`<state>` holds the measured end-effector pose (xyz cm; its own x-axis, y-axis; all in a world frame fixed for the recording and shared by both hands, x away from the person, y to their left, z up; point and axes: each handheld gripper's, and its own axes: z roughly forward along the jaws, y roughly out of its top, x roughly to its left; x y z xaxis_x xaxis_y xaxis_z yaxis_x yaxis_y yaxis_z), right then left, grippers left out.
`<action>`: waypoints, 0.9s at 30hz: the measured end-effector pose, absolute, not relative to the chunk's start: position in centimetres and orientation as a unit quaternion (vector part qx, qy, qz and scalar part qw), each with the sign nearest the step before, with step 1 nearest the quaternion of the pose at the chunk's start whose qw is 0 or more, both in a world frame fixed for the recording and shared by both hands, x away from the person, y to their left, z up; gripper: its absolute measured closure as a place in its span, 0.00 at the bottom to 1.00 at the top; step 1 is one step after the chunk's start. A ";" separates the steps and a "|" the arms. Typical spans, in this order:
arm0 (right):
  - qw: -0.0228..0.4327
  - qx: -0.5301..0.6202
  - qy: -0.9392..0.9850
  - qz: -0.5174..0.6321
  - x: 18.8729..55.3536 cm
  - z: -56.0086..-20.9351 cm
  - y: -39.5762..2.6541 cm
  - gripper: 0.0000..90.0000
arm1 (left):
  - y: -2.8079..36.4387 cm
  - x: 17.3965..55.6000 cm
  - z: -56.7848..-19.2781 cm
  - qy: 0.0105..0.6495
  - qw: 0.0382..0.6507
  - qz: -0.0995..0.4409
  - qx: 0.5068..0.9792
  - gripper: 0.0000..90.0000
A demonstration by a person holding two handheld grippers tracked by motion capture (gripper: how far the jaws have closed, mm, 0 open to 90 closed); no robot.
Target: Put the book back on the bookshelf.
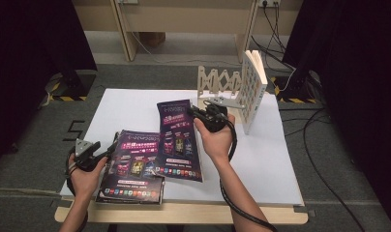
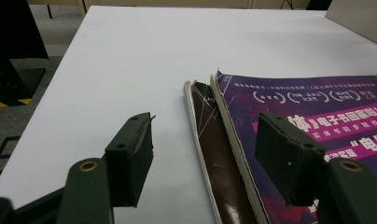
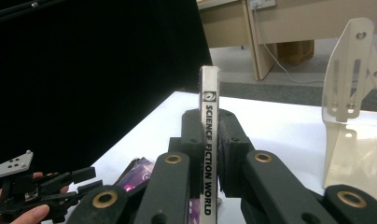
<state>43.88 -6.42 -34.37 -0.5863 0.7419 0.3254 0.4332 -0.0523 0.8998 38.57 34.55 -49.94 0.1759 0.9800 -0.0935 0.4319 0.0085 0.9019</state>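
The right tongs (image 3: 210,163) are clenched on a magazine (image 3: 210,140), pinching it near its spine, which stands upright between the two black jaws. White letters down that spine read "SCIENCE FICTION WORLD", under a small round logo; the foot of the spine is cut off by the picture's lower edge. In the high view the right tongs (image 1: 203,115) grip the far right edge of this magazine (image 1: 178,140); its purple cover slopes down toward the person, and the pink and white print on it is too small to read.

The left tongs (image 2: 205,163) stand released, nothing between the jaws. Just ahead of them lie two more magazines stacked on the white tabletop (image 2: 144,56): the top magazine (image 2: 317,107) lies under the right-hand jaw, its purple cover bearing Chinese headlines and three ringed captions too fine to make out. The lower magazine (image 2: 214,149), dark brown, peeks out at its left edge, most of it hidden. From above, the left tongs (image 1: 94,152) sit at that stack's left edge.

Beyond the right tongs a pale folding book rack (image 1: 220,84) holds one upright book (image 1: 254,87), its patterned cover unreadable.
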 end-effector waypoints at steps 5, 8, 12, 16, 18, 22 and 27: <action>0.142 0.435 0.670 0.585 43.9 -34.2 -6.8 0.93 | 34.6 38.6 -49.9 0.560 0.437 0.313 0.630 0.40; 0.147 0.434 0.667 0.587 43.9 -34.0 -7.1 0.93 | 34.6 38.6 -49.9 0.560 0.437 0.313 0.630 0.40; 0.152 0.436 0.663 0.589 43.8 -33.7 -7.4 0.93 | 34.6 38.6 -49.9 0.560 0.438 0.313 0.630 0.40; 0.157 0.438 0.659 0.590 43.7 -33.5 -7.8 0.93 | 34.5 38.5 -49.9 0.559 0.437 0.314 0.631 0.40; 0.161 0.437 0.657 0.592 43.7 -33.4 -7.9 0.93 | 34.5 38.5 -49.9 0.559 0.437 0.314 0.631 0.40; 0.165 0.440 0.655 0.592 43.7 -33.2 -8.3 0.93 | 34.6 38.5 -49.9 0.560 0.437 0.314 0.630 0.40; 0.168 0.441 0.652 0.594 43.7 -33.1 -8.5 0.93 | 34.5 38.5 -49.9 0.560 0.437 0.314 0.630 0.40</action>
<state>43.65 -8.54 -33.12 -0.5546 0.7742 0.3051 0.3753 -0.0946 0.9221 38.55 34.55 -49.94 0.1761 0.9800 -0.0927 0.4306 0.0080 0.9025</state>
